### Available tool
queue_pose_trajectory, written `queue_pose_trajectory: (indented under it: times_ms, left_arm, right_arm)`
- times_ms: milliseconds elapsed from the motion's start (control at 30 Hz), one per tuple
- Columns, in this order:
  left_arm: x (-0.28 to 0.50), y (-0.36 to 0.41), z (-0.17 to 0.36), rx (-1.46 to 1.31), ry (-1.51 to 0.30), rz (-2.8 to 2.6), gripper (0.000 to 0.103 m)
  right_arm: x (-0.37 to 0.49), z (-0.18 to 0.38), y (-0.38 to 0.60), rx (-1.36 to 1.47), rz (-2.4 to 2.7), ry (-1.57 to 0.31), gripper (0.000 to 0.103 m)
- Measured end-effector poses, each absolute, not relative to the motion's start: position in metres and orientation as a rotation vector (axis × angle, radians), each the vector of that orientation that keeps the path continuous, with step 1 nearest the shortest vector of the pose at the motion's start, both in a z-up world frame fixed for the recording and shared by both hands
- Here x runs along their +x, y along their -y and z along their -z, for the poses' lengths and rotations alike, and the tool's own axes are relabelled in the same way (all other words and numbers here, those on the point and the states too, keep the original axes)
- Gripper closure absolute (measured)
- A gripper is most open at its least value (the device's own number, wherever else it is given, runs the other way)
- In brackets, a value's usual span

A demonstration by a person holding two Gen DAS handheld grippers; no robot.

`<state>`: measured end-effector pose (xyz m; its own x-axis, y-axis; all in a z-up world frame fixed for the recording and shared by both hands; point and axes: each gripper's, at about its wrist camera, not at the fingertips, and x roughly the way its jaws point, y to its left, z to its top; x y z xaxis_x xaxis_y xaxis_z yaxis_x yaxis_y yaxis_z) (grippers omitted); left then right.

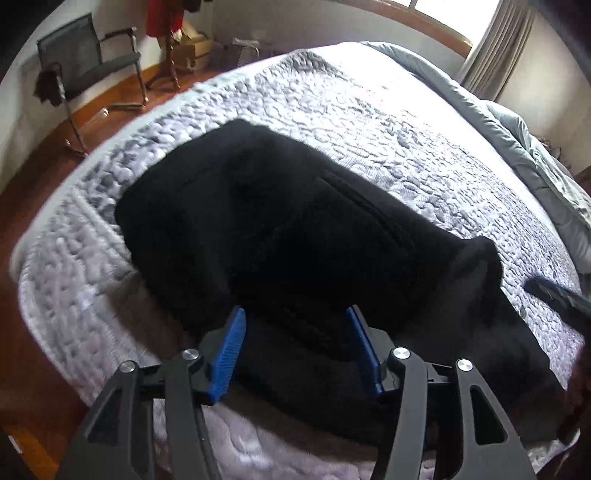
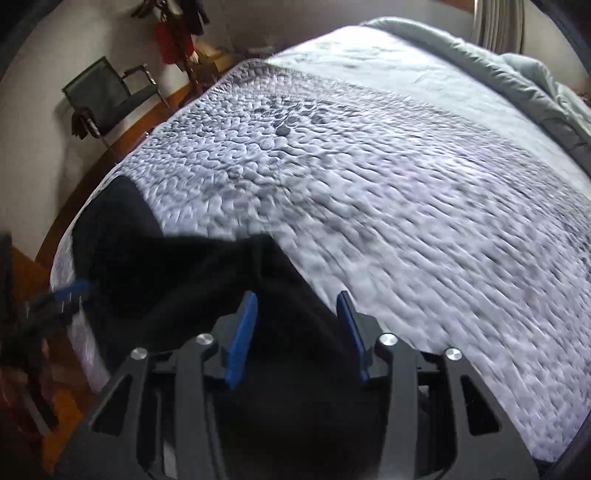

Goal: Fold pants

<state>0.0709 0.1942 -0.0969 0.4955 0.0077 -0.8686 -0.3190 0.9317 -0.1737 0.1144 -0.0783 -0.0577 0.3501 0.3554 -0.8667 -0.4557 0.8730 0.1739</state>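
Black pants [image 1: 280,229] lie folded in layers on a quilted white-grey bedspread [image 1: 369,122]. In the left wrist view my left gripper [image 1: 295,317] is open, its blue pads [image 1: 236,332] wide apart just above the near edge of the pants, holding nothing. In the right wrist view my right gripper [image 2: 297,301] is open over the pants [image 2: 207,280], whose raised fold lies between and ahead of its blue pads [image 2: 245,325]. The left gripper shows blurred at the left edge of the right wrist view [image 2: 70,290]. Part of the right gripper shows at the right edge of the left wrist view [image 1: 561,295].
A grey duvet [image 1: 517,140] is bunched along the far right of the bed. A black chair [image 1: 88,62] and a coat stand with red clothing [image 1: 164,22] stand on the wooden floor [image 1: 33,184] past the bed's left edge. Bare bedspread [image 2: 424,206] stretches right of the pants.
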Motion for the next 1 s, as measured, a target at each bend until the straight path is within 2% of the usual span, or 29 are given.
queue_pose_trajectory:
  times_ms: [267, 433, 500, 533, 600, 733, 867, 1000]
  left_arm:
    - [0.052, -0.077, 0.08, -0.255, -1.036, 0.151, 0.045]
    - [0.056, -0.007, 0.127, 0.027, -1.18, 0.182, 0.043]
    - [0.045, 0.007, 0.137, 0.161, -1.116, 0.162, 0.041]
    - [0.042, 0.008, 0.137, 0.178, -1.101, 0.156, 0.041]
    - [0.041, 0.005, 0.132, 0.137, -1.119, 0.143, 0.041]
    - [0.045, -0.009, 0.117, -0.067, -1.157, 0.169, 0.041]
    - [0.039, 0.011, 0.108, -0.051, -1.128, 0.207, 0.04]
    - [0.034, 0.036, 0.109, -0.005, -1.125, 0.241, 0.034]
  right_arm:
    - [0.016, 0.079, 0.192, 0.047, -0.432, -1.17, 0.057]
    - [-0.014, 0.129, 0.226, 0.025, -0.307, -1.254, 0.06]
    - [-0.023, 0.128, 0.246, 0.135, -0.331, -1.228, 0.059]
    - [-0.026, 0.125, 0.257, 0.188, -0.327, -1.228, 0.056]
    - [-0.033, 0.116, 0.278, 0.244, -0.292, -1.209, 0.052]
    - [-0.059, 0.096, 0.348, 0.344, -0.168, -1.145, 0.052]
    - [-0.089, 0.08, 0.445, 0.353, 0.075, -1.089, 0.051]
    - [-0.122, 0.079, 0.527, 0.421, 0.193, -1.083, 0.048]
